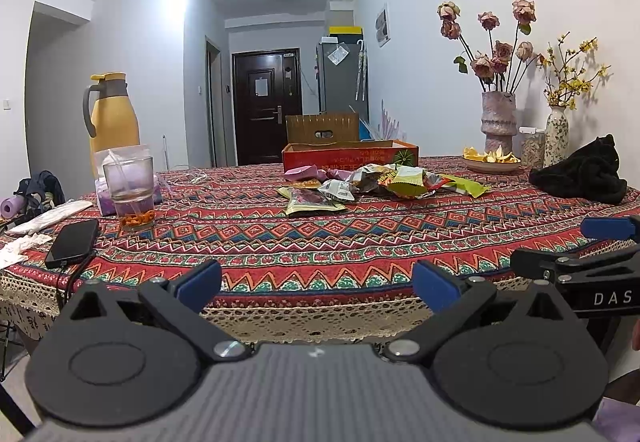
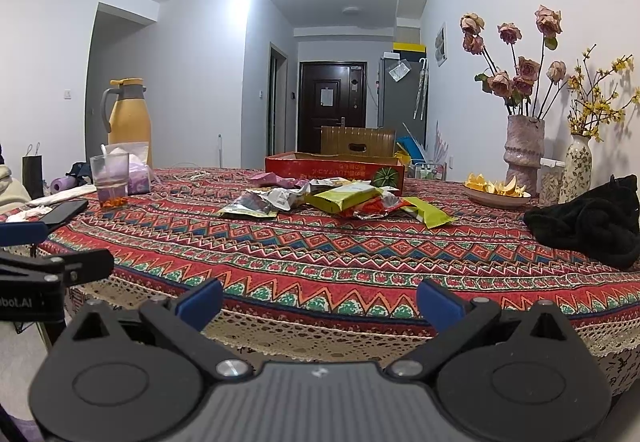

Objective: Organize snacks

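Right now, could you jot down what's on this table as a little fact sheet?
Snacks: loose packets piled mid-table
Box: red cardboard box behind the pile, open top
Left claw: open, holding nothing, at the near table edge
Right claw: open, holding nothing, at the near table edge
Left side: glass, phone, yellow jug
Right side: flower vases, black cloth

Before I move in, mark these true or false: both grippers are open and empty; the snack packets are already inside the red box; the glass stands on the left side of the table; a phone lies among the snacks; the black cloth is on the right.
1. Left gripper and right gripper are open and empty: true.
2. Snack packets are inside the red box: false, they lie on the tablecloth in front of it.
3. Glass stands left: true.
4. Phone lies among the snacks: false, it is at the left edge.
5. Black cloth is right: true.
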A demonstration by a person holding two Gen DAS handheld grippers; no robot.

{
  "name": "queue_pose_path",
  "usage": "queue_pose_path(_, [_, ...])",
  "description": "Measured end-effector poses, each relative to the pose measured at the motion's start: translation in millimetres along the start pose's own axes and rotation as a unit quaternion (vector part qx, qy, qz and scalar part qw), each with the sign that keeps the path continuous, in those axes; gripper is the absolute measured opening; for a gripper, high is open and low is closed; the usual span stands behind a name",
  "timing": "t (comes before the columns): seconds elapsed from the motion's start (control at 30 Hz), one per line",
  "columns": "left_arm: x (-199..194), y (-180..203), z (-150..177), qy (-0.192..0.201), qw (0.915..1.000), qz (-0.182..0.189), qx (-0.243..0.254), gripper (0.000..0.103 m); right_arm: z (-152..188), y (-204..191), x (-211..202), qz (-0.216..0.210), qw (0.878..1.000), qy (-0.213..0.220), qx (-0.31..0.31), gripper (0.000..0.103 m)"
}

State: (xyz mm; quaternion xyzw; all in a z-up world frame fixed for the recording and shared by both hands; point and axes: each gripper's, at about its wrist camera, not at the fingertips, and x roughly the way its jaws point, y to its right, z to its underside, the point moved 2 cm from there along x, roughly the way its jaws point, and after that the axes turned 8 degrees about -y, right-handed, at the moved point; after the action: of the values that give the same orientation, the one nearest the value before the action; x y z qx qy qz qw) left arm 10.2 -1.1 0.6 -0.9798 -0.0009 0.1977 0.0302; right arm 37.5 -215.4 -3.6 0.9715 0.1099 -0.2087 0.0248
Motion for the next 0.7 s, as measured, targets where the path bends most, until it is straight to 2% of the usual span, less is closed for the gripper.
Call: queue_pose_path(0.7, [0.7,0.0,0.5,-0.002,1.0000,0.001,0.000,0.103,0.1,1.1,1.6,0.000,1.000,0.001,0.001,0.103])
